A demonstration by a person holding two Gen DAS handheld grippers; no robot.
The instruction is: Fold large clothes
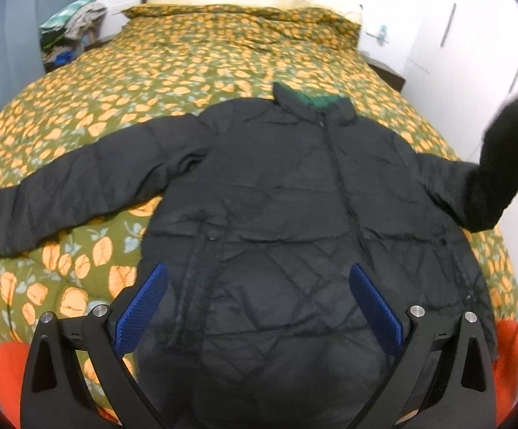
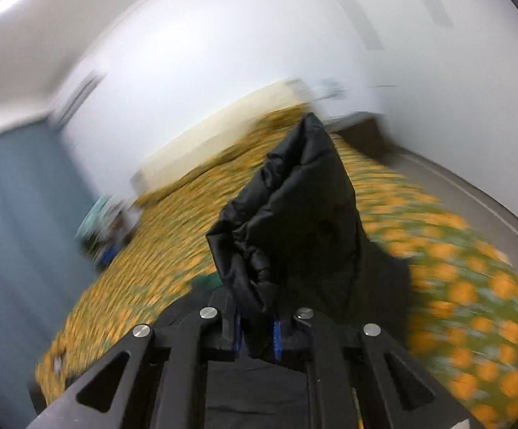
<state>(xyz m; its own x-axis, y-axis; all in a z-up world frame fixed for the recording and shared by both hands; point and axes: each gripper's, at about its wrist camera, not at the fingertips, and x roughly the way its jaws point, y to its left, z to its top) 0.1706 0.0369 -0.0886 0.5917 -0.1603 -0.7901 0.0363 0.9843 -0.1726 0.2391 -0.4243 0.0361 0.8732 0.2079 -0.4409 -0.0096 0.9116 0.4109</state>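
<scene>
The black jacket (image 1: 277, 186) lies flat on the bed (image 1: 134, 82). The left tongs (image 1: 259, 307) hang wide apart over its bottom part, at 6 o'clock. The right tongs (image 2: 257, 336) pinch one sleeve (image 2: 294, 214), lifted at 3 o'clock.

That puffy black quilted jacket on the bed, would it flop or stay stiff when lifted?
Probably floppy: the black quilted jacket bends where the right gripper lifts its sleeve. Its puffiness suggests lightness; the smooth-looking shell may be slippery.
</scene>
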